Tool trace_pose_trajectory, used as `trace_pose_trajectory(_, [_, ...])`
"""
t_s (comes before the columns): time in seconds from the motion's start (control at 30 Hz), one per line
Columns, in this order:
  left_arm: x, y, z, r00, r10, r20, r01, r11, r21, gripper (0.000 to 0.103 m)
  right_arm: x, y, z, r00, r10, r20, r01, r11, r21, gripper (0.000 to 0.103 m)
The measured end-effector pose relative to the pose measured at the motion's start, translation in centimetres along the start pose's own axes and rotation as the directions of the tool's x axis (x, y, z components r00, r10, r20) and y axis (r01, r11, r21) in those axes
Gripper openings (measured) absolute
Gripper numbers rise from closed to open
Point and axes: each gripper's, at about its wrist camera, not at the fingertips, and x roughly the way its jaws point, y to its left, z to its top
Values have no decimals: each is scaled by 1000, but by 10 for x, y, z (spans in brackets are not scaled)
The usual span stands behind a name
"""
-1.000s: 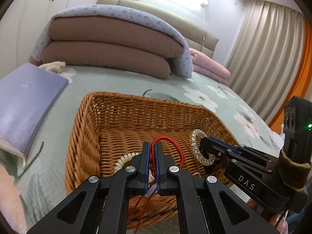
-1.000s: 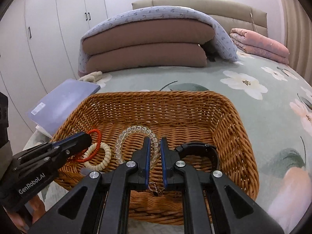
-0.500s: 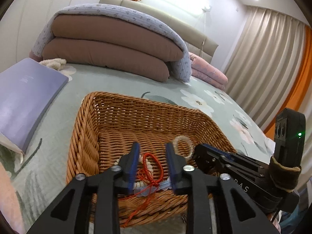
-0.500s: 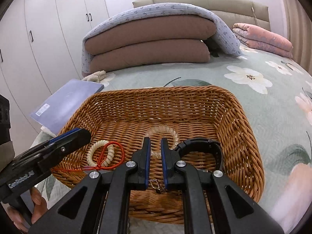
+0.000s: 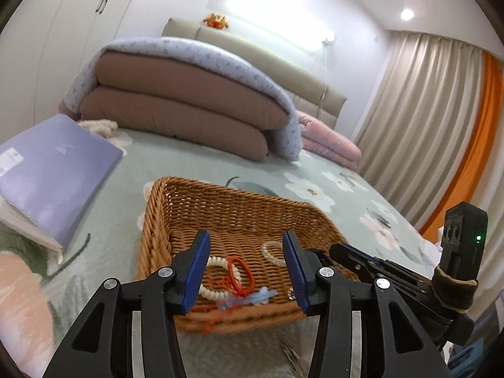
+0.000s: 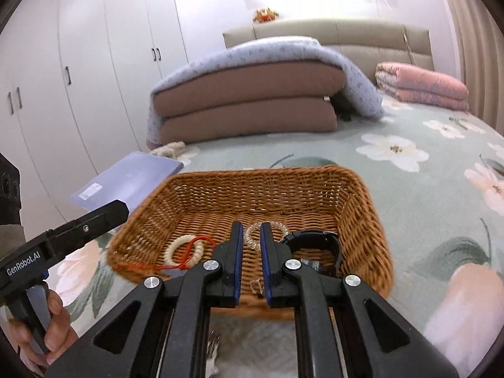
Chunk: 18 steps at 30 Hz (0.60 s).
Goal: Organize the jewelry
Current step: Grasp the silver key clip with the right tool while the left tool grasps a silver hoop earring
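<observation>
A brown wicker basket [image 5: 176, 214] [image 6: 365, 201] sits on the bed. Inside lie a red cord bracelet [image 5: 242, 272] [image 6: 192, 247] on a white bead bracelet [image 5: 214, 263] [image 6: 176, 245], a clear bead bracelet [image 5: 272, 249] [image 6: 252, 236] and a black watch [image 6: 318, 242]. The red cord's tail hangs over the near rim. My left gripper [image 5: 245, 264] is open and empty above the near rim. My right gripper [image 6: 251, 252] has its jaws slightly apart and holds nothing; a small chain piece [image 6: 256, 285] lies below its tips.
A purple flat box [image 5: 53, 170] [image 6: 132, 179] lies left of the basket. A folded brown and blue quilt [image 5: 182, 107] and a pink blanket [image 6: 422, 85] are piled at the headboard. A metal item [image 5: 291, 354] lies on the bedspread before the basket.
My left gripper opened wide, let the red cord bracelet drop into the basket and pulled back and up. My right gripper let go of the clear bead bracelet and drew back.
</observation>
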Motion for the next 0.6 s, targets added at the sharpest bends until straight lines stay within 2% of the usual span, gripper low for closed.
trace_pose_trajectory(0.13, [-26, -8, -8, 999, -38, 14, 38, 999, 15, 49, -31, 5, -13, 999, 19, 28, -18, 1000, -15, 15])
trace_pose_trajectory(0.23, [-40, -9, -28, 998, -61, -26, 61, 998, 16, 49, -52, 5, -40, 999, 32, 22, -32, 999, -19, 31])
trace_pose_trajectory(0.33, [-46, -3, -46, 996, -42, -77, 42, 999, -7, 49, -56, 5, -58, 999, 34, -27, -34, 999, -14, 31])
trace_pose_trajectory(0.5, [-68, 12, -63, 991, -67, -120, 57, 995, -86, 49, -60, 7, -77, 993, 77, -85, -76, 997, 8, 31])
trace_pose_trajectory(0.6, [-76, 19, -73, 991, -23, -133, 13, 997, -76, 49, -59, 10, -87, 992, 69, -105, -70, 998, -5, 31])
